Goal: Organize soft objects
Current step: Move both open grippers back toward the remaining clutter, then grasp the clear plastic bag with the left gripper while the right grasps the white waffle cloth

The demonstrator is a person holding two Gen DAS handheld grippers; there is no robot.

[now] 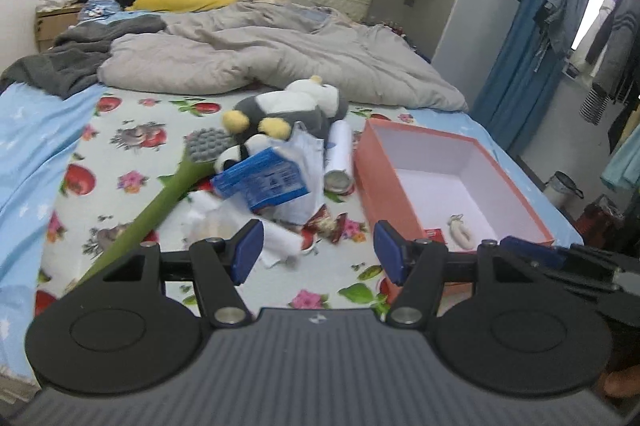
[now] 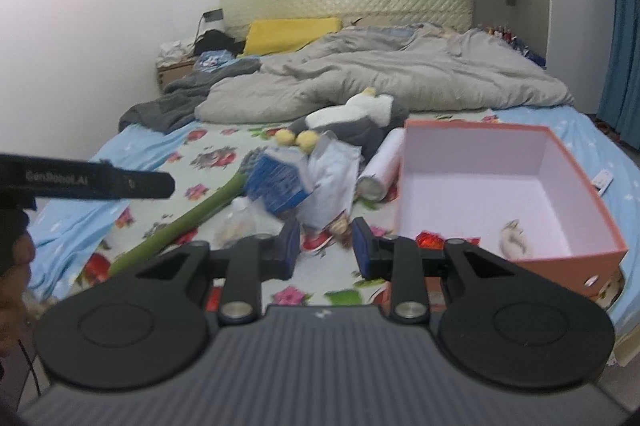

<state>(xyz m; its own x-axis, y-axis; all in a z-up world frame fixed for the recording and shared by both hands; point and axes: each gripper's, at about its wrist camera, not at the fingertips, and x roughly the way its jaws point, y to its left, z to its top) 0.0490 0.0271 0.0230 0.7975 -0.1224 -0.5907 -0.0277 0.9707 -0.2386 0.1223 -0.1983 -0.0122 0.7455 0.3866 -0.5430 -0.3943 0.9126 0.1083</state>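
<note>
Two views differ: only the right wrist view shows the left gripper's arm at far left. Both grippers, left gripper [image 1: 318, 252] wide and right gripper [image 2: 325, 248] narrower, hover empty, angled down over the plush penguin [image 1: 288, 107] at centre frame beside the pink box [image 1: 376, 181].

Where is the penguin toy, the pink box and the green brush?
penguin toy [image 1: 280, 105]: left wrist view, on its white belly.
pink box [image 1: 376, 177]: left wrist view, on its outer side wall.
green brush [image 1: 160, 205]: left wrist view, on the middle of its handle.
</note>
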